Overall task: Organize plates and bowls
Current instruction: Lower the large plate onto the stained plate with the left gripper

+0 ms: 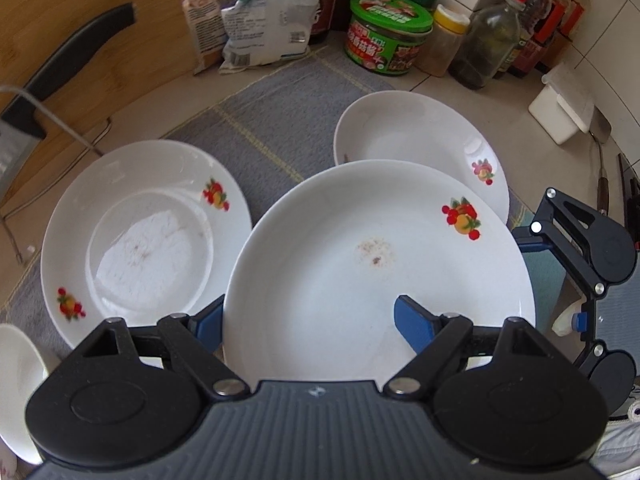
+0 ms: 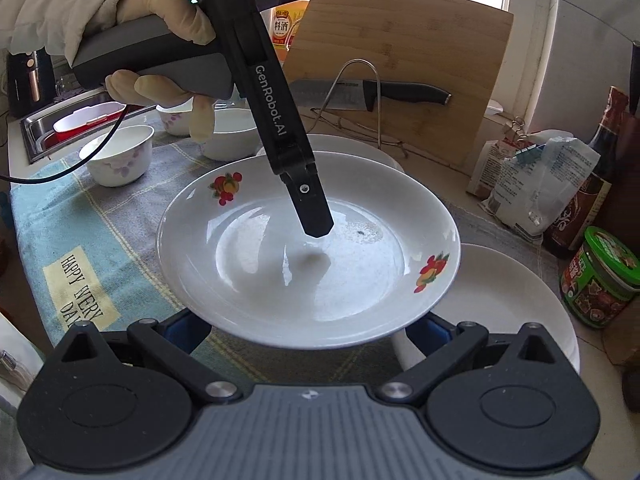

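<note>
Your left gripper point(image 1: 316, 320) pinched the raised plate's point(image 1: 376, 264) rim over the grey mat point(image 1: 272, 120). Right gripper point(image 2: 308, 328) sat spread under it. Bowls point(image 2: 120, 156) stood near the sink point(image 2: 36, 136); cutting board point(image 2: 404, 72) leaned against the wall.

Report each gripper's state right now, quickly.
Left gripper: closed on the rim of the raised plate.
Right gripper: open, fingers spread beneath that plate.

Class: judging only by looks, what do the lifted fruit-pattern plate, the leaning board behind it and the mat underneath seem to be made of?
Plate: probably glazed ceramic or porcelain; glossy white with sharp window reflections. Board: likely bamboo or wood; tan with jointed strips and a matte surface. Mat: woven cloth; soft grey texture with yellow stitched lines.
</note>
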Tool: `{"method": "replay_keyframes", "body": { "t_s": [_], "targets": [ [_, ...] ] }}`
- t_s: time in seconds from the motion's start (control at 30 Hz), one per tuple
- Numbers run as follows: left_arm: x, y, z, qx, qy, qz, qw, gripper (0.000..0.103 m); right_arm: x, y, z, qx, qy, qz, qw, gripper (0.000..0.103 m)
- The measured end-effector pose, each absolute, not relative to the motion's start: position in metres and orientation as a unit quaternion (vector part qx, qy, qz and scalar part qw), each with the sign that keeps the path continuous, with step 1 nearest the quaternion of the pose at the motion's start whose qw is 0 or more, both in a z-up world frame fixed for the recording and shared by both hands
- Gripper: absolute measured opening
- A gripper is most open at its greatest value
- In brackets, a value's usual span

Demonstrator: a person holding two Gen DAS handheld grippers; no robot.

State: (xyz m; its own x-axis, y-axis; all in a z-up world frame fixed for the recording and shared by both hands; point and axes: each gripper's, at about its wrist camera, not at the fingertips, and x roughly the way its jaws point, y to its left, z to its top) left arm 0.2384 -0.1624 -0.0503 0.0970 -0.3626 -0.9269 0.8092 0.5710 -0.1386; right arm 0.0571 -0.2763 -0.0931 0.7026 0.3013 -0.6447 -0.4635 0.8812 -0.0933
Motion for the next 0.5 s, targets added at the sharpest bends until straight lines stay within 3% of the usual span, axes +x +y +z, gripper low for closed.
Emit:
{"method": "replay_keyframes", "body": {
  "t_s": [0.5],
  "targets": [
    [0.253, -0.220, -0.046, 0.226, 0.517, -0.440, 0.699, 0.085, 0.063, -0.322, -0.090, -0.119, 0.324, 0.174, 0.922, 0.103]
  ]
}}
